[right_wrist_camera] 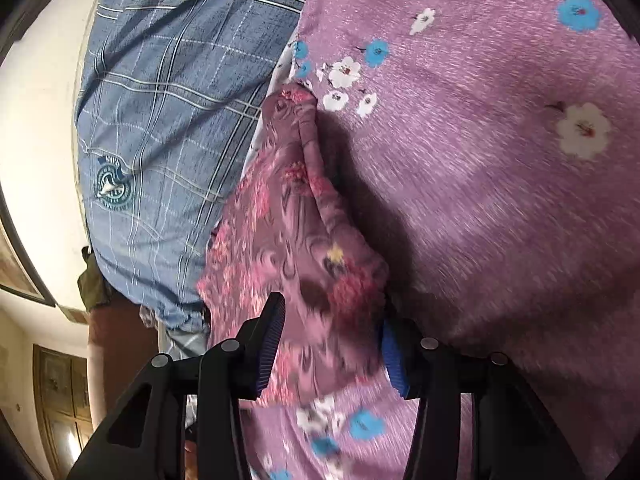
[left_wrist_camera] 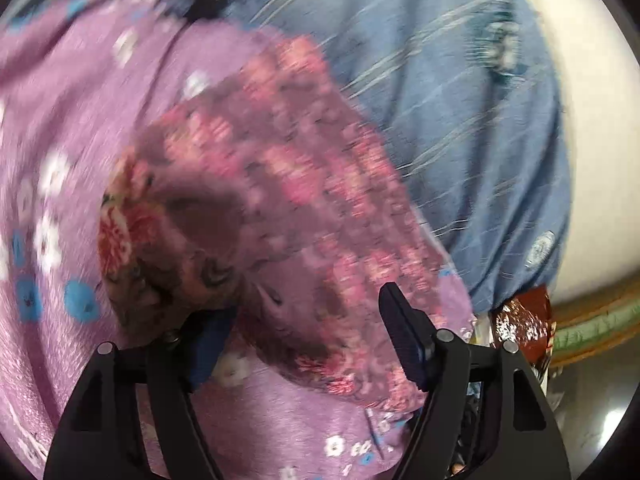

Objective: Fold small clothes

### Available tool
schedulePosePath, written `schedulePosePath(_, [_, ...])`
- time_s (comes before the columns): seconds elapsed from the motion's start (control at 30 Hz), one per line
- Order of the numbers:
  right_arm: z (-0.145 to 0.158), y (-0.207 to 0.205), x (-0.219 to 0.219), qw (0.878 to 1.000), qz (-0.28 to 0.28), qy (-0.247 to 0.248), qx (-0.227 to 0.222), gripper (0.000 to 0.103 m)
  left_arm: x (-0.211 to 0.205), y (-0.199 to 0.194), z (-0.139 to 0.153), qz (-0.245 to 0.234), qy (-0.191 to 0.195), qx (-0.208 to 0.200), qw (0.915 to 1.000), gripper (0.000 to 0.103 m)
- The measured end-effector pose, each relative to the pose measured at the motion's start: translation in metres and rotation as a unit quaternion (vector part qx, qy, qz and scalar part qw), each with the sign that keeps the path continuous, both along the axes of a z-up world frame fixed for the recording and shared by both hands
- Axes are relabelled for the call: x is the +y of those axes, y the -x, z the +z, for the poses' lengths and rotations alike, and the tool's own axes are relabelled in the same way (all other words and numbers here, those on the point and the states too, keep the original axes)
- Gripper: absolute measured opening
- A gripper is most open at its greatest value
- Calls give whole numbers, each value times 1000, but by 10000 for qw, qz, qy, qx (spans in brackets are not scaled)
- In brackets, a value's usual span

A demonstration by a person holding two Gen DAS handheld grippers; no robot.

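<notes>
A small mauve garment with pink flowers (left_wrist_camera: pixel 280 184) lies bunched on a purple bedsheet printed with blue and white flowers (left_wrist_camera: pixel 80 100). My left gripper (left_wrist_camera: pixel 308 338) stands open around the garment's near end. The cloth drapes over the left fingertip (left_wrist_camera: pixel 212 340) and the right pad (left_wrist_camera: pixel 404 336) stands clear of it. In the right wrist view the same garment (right_wrist_camera: pixel 296 208) runs away from me in a long fold. My right gripper (right_wrist_camera: pixel 332 350) is shut on its near end, and the bunched cloth fills the gap between the blue pads.
A blue plaid cloth with a round badge (right_wrist_camera: pixel 160 100) lies beside the garment along the bedsheet's (right_wrist_camera: pixel 500 200) edge, and it is also in the left view (left_wrist_camera: pixel 460 100). Beyond it are a white wall (left_wrist_camera: pixel 592 160) and a wooden door (right_wrist_camera: pixel 60 392).
</notes>
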State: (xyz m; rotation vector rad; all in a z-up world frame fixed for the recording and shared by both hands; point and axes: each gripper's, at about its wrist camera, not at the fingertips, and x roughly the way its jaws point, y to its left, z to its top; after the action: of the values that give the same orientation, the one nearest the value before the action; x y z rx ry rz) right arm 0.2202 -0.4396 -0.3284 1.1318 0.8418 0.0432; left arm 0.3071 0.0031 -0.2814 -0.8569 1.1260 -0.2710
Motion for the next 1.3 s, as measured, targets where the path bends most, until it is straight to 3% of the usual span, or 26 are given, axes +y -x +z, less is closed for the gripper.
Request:
schedulePosePath(0.07, [1, -2, 2, 9999, -107, 14, -54, 51, 8, 5, -14, 129, 187, 106, 9997, 71])
schedulePosePath(0.1, [2, -2, 3, 9998, -149, 29, -86, 50, 11, 7, -15, 204, 228, 59, 9995, 64])
schedulePosePath(0.13, [3, -2, 5, 9997, -145, 150, -107, 46, 13, 8, -15, 270, 205, 32, 9994, 46])
schedulePosePath(0.17, [4, -3, 8, 9995, -136, 289, -88, 24, 15, 8, -13, 316, 139, 19, 9994, 35])
schedulePosePath(0.2, [6, -4, 10, 9987, -111, 498, -29, 11, 17, 7, -12, 340, 23, 33, 9994, 17])
schedulePosePath(0.33, [19, 2, 13, 9956, -182, 891, -204, 9, 21, 13, -1, 426, 8, -188, 9989, 3])
schedulePosePath(0.47, [51, 19, 24, 9844, -280, 1596, -691, 7, 19, 30, 26, 378, -94, -674, 9970, 3])
schedulePosePath(0.63, [79, 59, 32, 9752, -302, 1960, -983, 7, 25, 61, 53, 167, -219, -907, 9955, 3])
schedulePosePath(0.73, [89, 83, 33, 9710, -303, 2147, -1004, 7, 16, 85, 49, -244, -659, -853, 9939, 3])
schedulePosePath(0.83, [74, 80, 33, 9692, 177, 2412, -463, 15, 22, 90, 13, -315, -751, -257, 9963, 10])
schedulePosePath(0.9, [54, 73, 27, 9610, 224, 2729, 376, 28, 42, 92, -18, -128, -205, 382, 9990, 12])
schedulePosePath(0.97, [46, 75, 12, 9619, -13, 2644, 690, 31, 58, 100, -20, 25, 100, 422, 9991, 18])
schedulePosePath(1.03, [59, 90, -7, 9671, -539, 2450, 419, 32, 76, 109, -2, 147, -102, 153, 9997, 19])
schedulePosePath(1.1, [85, 107, -13, 9544, -1035, 2796, -123, 32, 95, 114, 24, 300, -325, -287, 9986, 21])
schedulePosePath(1.13, [94, 111, -13, 9499, -1130, 2889, -377, 32, 102, 116, 35, 402, -379, -483, 9973, 28])
schedulePosePath(1.23, [107, 104, 7, 9512, -810, 2811, -983, 32, 114, 115, 65, 684, -691, -1049, 9897, 46])
schedulePosePath(1.3, [108, 86, 36, 9519, -265, 2850, -1095, 30, 104, 107, 73, 562, -866, -1283, 9864, 46])
